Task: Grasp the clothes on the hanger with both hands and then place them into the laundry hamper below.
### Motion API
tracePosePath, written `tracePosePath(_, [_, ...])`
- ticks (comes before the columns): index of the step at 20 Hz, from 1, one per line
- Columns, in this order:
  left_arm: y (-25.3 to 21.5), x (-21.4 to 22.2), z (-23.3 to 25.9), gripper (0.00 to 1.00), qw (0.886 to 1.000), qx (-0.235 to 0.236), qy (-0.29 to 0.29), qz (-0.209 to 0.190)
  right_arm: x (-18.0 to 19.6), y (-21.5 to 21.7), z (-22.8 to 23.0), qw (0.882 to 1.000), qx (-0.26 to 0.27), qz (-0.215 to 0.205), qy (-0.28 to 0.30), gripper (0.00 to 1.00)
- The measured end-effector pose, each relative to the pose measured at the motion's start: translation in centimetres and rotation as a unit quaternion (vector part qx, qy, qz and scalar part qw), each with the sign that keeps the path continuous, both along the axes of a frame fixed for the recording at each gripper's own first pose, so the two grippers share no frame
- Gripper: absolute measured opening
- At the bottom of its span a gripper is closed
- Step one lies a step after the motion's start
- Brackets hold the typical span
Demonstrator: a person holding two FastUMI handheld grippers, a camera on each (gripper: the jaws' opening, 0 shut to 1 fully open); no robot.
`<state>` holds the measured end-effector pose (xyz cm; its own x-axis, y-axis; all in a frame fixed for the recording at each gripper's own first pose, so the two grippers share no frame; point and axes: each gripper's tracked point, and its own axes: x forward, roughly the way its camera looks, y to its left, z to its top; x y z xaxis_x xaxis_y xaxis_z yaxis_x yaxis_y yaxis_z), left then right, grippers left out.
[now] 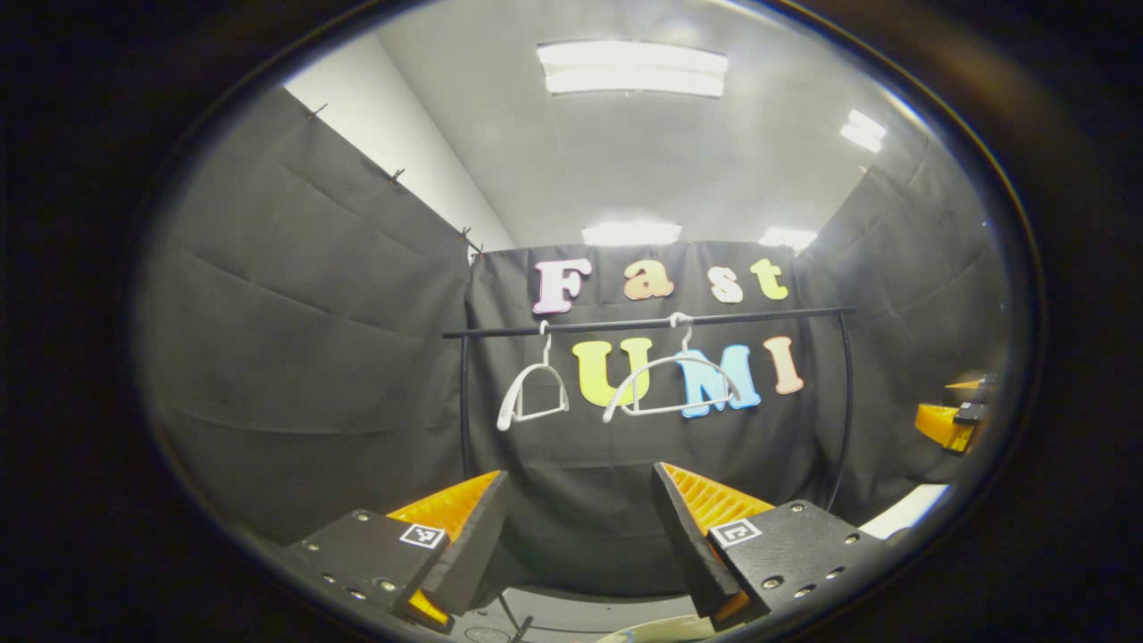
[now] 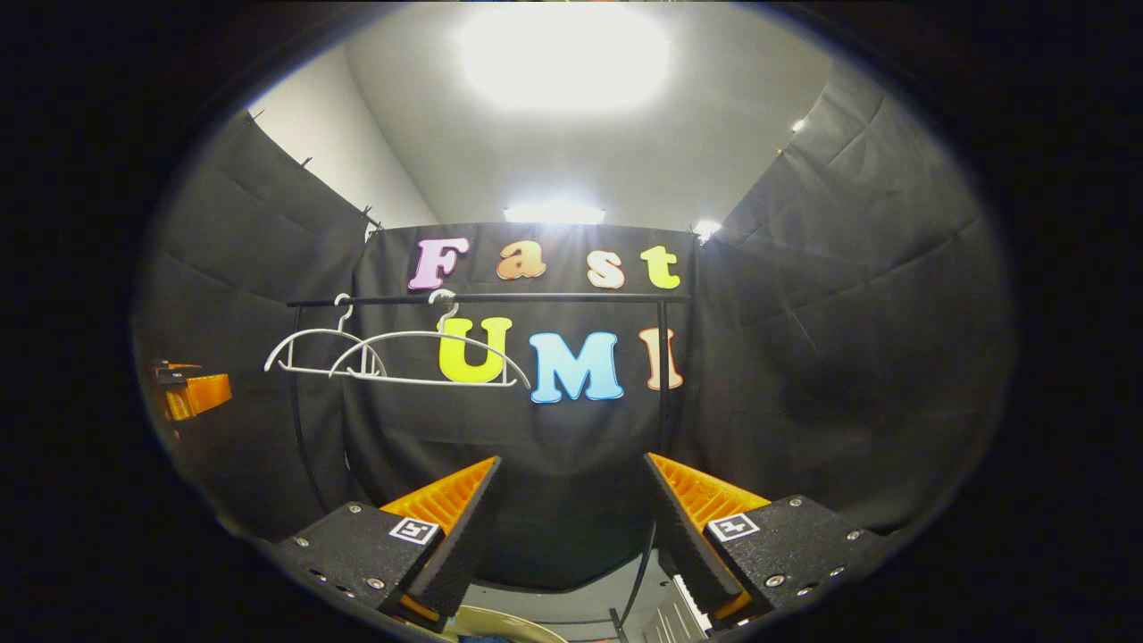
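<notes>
Two white hangers hang bare on a black rail [image 1: 643, 323] in front of the back wall. In the left gripper view they are the left hanger [image 1: 513, 404] and the right hanger [image 1: 670, 361]. My left gripper [image 1: 579, 478] is open below them and some way off, with nothing between its fingers. In the right gripper view the same hangers [image 2: 308, 331] [image 2: 420, 334] sit up and to the left on the rail [image 2: 491, 299]. My right gripper [image 2: 571, 464] is open and holds nothing.
The right gripper [image 1: 951, 420] appears at the far right edge of the left gripper view, and the left gripper [image 2: 192, 393] at the far left of the right gripper view. A pale curved rim [image 2: 500, 627] and a white ribbed object [image 2: 679, 616] lie below the fingers.
</notes>
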<state>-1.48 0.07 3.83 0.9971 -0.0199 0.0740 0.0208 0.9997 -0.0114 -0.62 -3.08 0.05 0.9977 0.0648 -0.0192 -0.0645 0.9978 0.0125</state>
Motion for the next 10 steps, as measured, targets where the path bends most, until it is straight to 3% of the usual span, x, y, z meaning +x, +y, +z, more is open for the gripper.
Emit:
tracePosePath(9, [-0.48,-0.16,0.52,0.91,1.0,0.007,-0.007,-0.001,-0.3,-0.46,0.09,1.0,0.002,-0.009,-0.001,0.93])
tracePosePath(10, [-0.44,-0.21,0.54,0.96,1.0,0.008,-0.008,-0.001,-0.36,-0.49,0.06,1.0,0.002,-0.01,0.0,0.92])
